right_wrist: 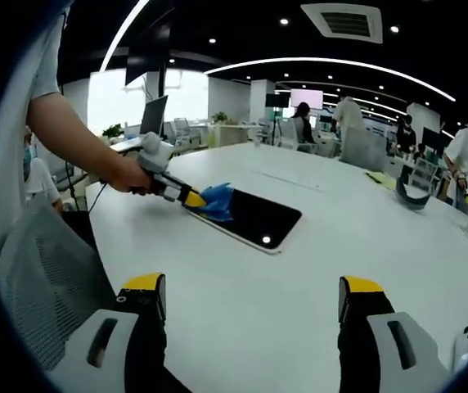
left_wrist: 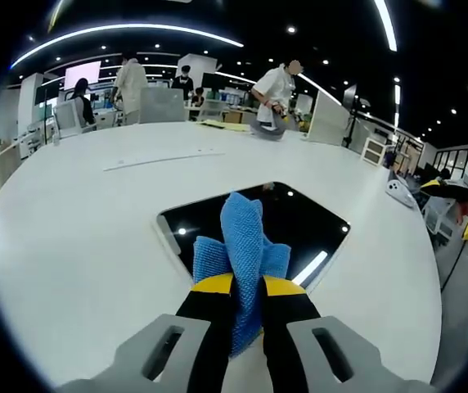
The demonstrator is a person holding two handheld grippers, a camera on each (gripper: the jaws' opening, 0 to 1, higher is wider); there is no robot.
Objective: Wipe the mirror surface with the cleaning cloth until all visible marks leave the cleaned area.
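A dark rectangular mirror [left_wrist: 299, 225] lies flat on the white table [left_wrist: 87, 229]. My left gripper [left_wrist: 247, 286] is shut on a blue cleaning cloth [left_wrist: 242, 246], whose free end rests at the mirror's near edge. In the right gripper view the same mirror [right_wrist: 254, 217] lies ahead, with the left gripper [right_wrist: 186, 196] holding the cloth [right_wrist: 216, 201] at its left end, a person's hand [right_wrist: 128, 173] on the handle. My right gripper [right_wrist: 250, 299] is open, well short of the mirror, with nothing between its jaws.
A mesh chair [right_wrist: 50, 278] stands at the table's left edge. A white controller [left_wrist: 399, 193] lies near the table's right rim. Several people [left_wrist: 276, 92] stand at desks beyond the table. A dark curved object [right_wrist: 410, 196] sits far right on the table.
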